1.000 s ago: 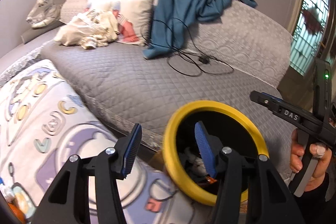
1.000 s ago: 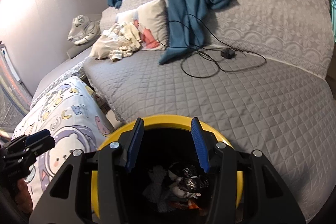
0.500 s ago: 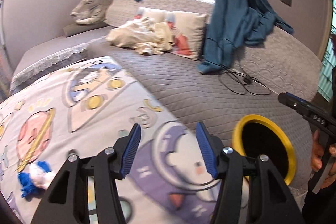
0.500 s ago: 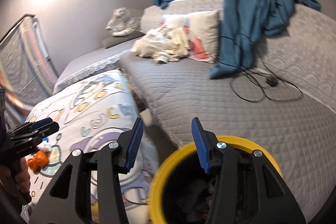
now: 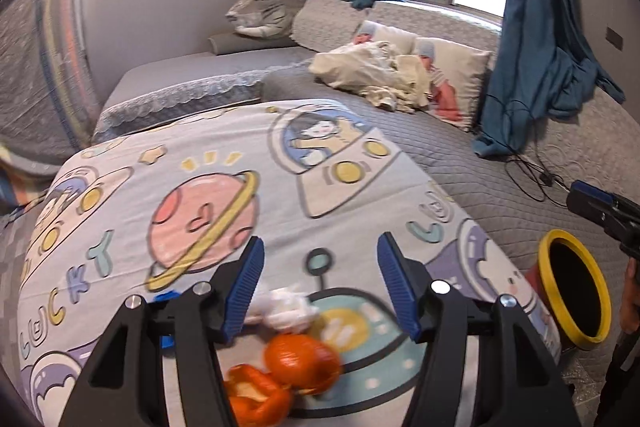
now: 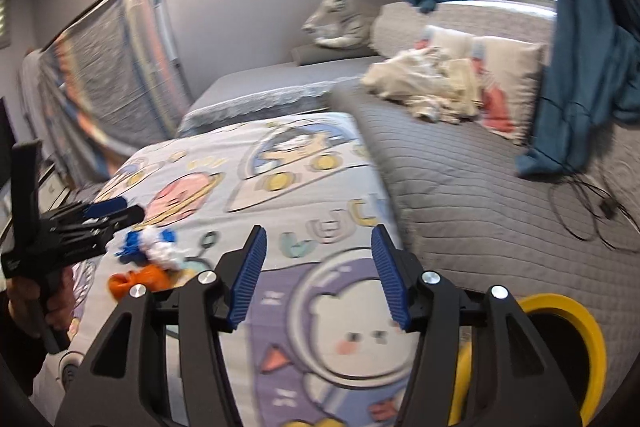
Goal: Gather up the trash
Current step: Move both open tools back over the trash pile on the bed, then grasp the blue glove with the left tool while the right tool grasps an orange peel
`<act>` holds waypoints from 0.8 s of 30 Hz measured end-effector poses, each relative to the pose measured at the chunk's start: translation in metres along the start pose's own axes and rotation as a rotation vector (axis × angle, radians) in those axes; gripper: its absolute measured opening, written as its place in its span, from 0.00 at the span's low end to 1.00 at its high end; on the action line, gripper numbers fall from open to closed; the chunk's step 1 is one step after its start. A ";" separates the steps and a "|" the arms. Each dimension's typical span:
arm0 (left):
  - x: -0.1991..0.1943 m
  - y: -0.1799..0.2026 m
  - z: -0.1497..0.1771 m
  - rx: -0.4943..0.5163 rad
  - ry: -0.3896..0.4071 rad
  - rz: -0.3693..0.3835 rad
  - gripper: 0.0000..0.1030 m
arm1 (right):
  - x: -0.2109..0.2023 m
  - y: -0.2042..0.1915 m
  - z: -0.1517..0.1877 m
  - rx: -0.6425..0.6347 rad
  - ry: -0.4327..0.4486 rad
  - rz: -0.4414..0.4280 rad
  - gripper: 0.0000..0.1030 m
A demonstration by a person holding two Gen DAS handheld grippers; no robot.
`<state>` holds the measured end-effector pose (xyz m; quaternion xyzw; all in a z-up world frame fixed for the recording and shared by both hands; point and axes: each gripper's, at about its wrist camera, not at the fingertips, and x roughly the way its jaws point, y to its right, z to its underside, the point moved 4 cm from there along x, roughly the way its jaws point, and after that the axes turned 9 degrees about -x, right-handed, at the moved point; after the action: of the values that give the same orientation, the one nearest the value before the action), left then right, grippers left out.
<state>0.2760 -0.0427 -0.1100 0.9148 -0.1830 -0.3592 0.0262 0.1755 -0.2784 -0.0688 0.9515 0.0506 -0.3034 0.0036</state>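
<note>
The trash sits in a small cluster on the cartoon-print blanket [image 5: 280,187], which serves as the landmark here. At the blanket's near edge lie the orange peels [image 5: 288,375], a crumpled white tissue [image 5: 286,307] just beyond them and touching or nearly so, and a blue-and-white scrap [image 6: 150,245] to their side. They are loose and light, which suits a pinch from above.

The left tool [image 5: 320,291] hangs over this cluster, tilted down at it, so that the tissue and peels show in the gap between its blue pads. Its jaws are opening and nothing is gripped; the wide gap looks meant to straddle a peel or the tissue.

The right tool [image 6: 316,275] is over the blanket's other side, above the bear print, and is likewise empty with its jaws opening. It seems to be in reserve, closer to the bin than to the trash.

The yellow-rimmed bin [image 5: 572,291] stands off the blanket's edge, against the grey quilted bed [image 5: 460,163], its mouth turned up and unobstructed, close enough that each pick should need only a short carry. What it holds cannot be seen from here.
</note>
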 end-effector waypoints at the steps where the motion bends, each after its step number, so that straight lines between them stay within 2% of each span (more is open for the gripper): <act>1: -0.001 -0.009 0.001 -0.006 0.001 -0.011 0.55 | 0.006 -0.013 -0.002 -0.015 -0.007 -0.029 0.51; 5: -0.005 -0.049 0.005 -0.035 0.001 -0.057 0.57 | 0.024 -0.059 -0.003 -0.079 -0.036 -0.106 0.51; 12: -0.003 -0.092 0.020 -0.086 -0.022 -0.100 0.57 | 0.053 -0.123 0.011 -0.178 -0.113 -0.213 0.51; 24: 0.013 -0.120 0.047 -0.077 -0.111 -0.099 0.57 | 0.084 -0.172 0.043 -0.277 -0.246 -0.300 0.51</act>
<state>0.2908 0.0687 -0.1748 0.8997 -0.1250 -0.4169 0.0335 0.2021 -0.1011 -0.1488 0.8795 0.2318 -0.4046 0.0949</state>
